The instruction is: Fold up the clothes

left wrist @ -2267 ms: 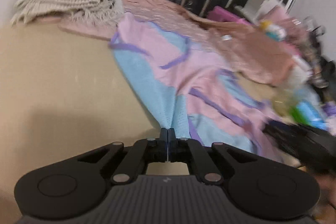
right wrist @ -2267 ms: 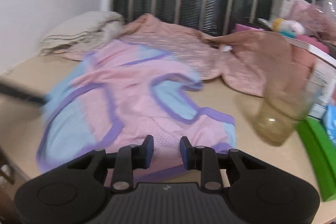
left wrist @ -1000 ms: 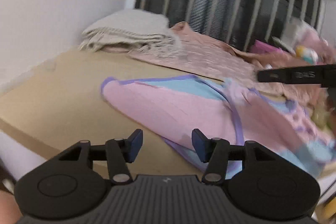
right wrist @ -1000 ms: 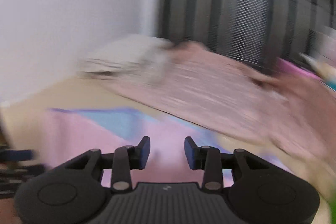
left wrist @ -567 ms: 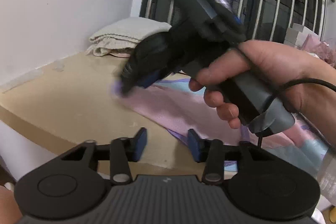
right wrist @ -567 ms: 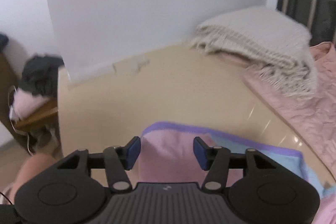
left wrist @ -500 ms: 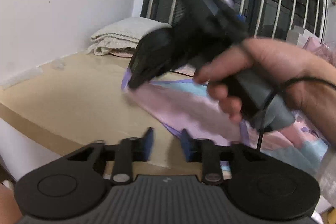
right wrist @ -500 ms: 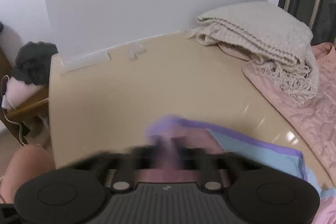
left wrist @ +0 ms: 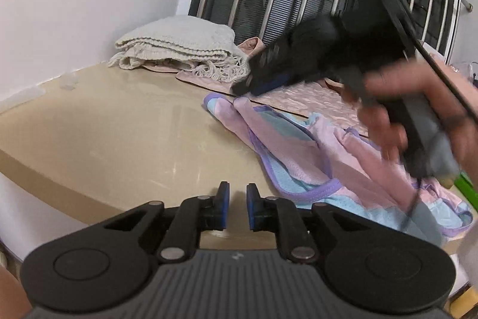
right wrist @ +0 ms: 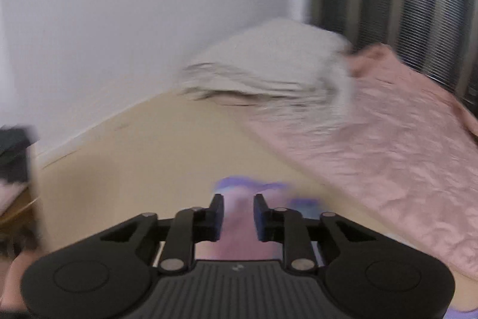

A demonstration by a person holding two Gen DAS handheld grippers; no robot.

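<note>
The pink, blue and purple garment [left wrist: 313,151] lies rumpled on the beige desk [left wrist: 119,133], toward its right side, just in front of a pale pink quilted cloth [right wrist: 388,139]. A folded cream blanket [left wrist: 179,47] sits at the back by the white wall, partly on that pink cloth.

The left tool [left wrist: 237,207] hangs low over the desk's near edge with only a narrow gap between its blue pads, nothing in it; its jaws have just been closing. The garment's purple hem is just to its right, not touching.

The right tool [right wrist: 238,214], held in a hand [left wrist: 418,109], is over the garment's far corner. Its jaws have just been opening a little and stand narrowly apart, with pink cloth between them. The view is blurred, so I cannot tell whether the pads press on it.
</note>
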